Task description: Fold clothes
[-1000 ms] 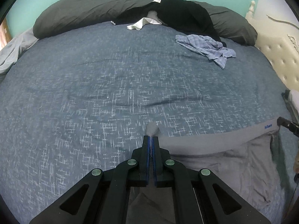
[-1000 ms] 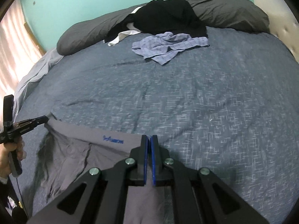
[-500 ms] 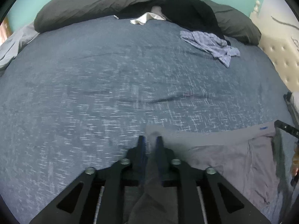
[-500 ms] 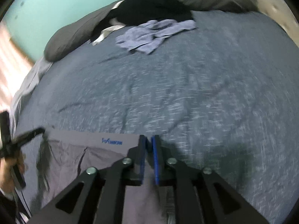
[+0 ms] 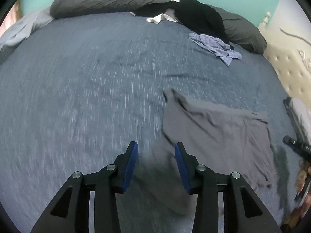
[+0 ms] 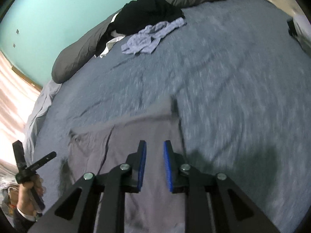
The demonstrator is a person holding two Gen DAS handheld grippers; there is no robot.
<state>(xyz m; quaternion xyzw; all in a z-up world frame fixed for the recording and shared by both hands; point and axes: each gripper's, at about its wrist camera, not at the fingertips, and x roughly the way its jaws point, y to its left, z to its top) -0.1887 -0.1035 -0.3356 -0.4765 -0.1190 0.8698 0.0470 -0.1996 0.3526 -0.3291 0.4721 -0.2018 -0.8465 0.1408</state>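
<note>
- A pale grey sheet [image 6: 37, 114] hangs at the bed's left edge, beside a sunlit curtain [image 6: 11, 104].
- The person's left hand [image 6: 29, 192] shows at the lower left of the right wrist view, gripping the handle of the left tool.
- A long dark grey pillow [image 5: 108, 0] runs along the far side of the bed against a teal wall [image 6: 58, 9].
- The bed [image 5: 77, 77] is covered in a blue-grey flecked spread, blurred by motion in both views.
- The left tool [image 5: 156, 145] has its blue-padded fingers [image 5: 131, 165] spread wide apart, with nothing between them; it hovers over the near left corner of the garment.
- The grey garment [image 5: 213, 132] lies spread and creased on the near part of the bed, one corner [image 5: 169, 93] pointing away toward the pillows.
- The right tool [image 6: 154, 143] has its fingers parted by a moderate gap, holding nothing, above the same grey garment [image 6: 126, 141], near its right edge.
- A black garment [image 5: 200, 13] is heaped on the pillow, with a white piece [image 5: 157, 18] poking out at its left.
- A crumpled blue checked shirt [image 5: 215, 46] lies just in front of the black heap, well apart from the grey garment.
- A cream tufted headboard [image 5: 285, 66] stands at the far right.
</note>
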